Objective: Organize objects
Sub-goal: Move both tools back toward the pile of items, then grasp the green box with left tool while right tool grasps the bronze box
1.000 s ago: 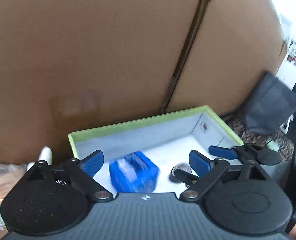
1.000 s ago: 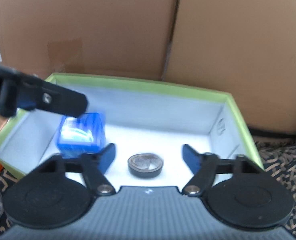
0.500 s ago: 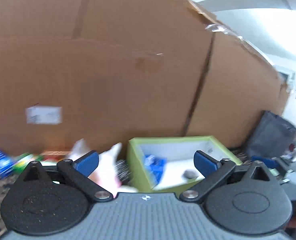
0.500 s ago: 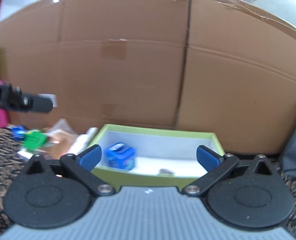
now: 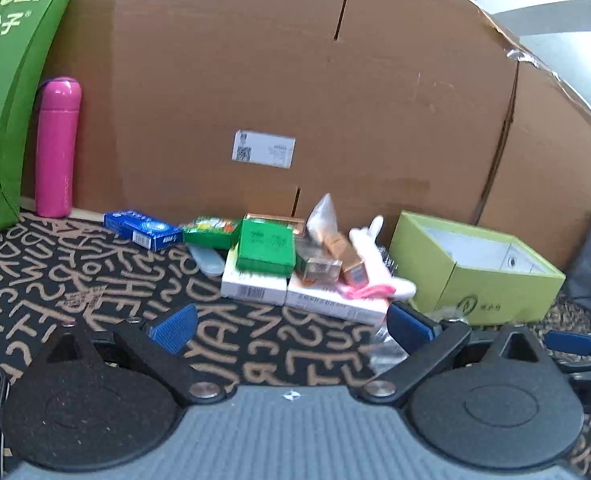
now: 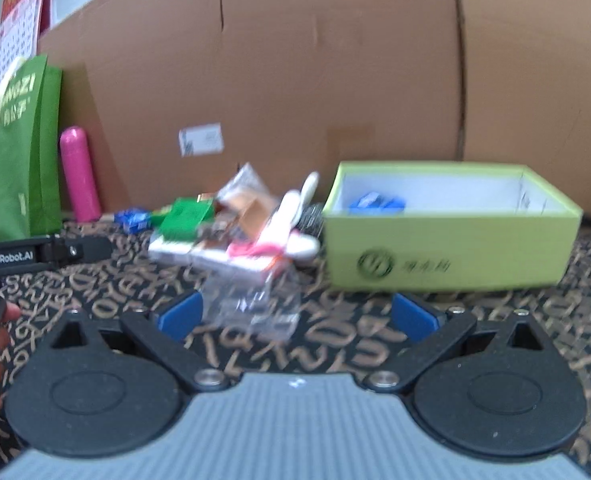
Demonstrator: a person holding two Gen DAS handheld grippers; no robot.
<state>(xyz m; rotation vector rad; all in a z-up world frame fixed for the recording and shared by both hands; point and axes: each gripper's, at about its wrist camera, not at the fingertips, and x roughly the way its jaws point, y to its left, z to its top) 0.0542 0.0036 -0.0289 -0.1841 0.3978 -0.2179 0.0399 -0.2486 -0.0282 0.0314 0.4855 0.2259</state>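
Left wrist view: a letter-patterned cloth point(image 5: 95, 272) backs onto cardboard. The left gripper point(image 5: 291, 326) is spread wide, empty; clutter pile point(image 5: 295, 264) ahead, lime-green box point(image 5: 475, 276) ahead-right.

Right wrist view: the right gripper point(image 6: 297, 316) is fully spread, gripping nothing; clear plastic bag point(image 6: 251, 304) just ahead, a blue carton point(image 6: 375, 202) inside the box.

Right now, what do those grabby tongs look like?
Both tongs look alike. The left tongs and the right tongs each have black arms that end in blue ribbed pads, two round black discs, silver screws and a grey ribbed body. From the right camera, the left tongs' black side bears white lettering, "GenRobot.AI".
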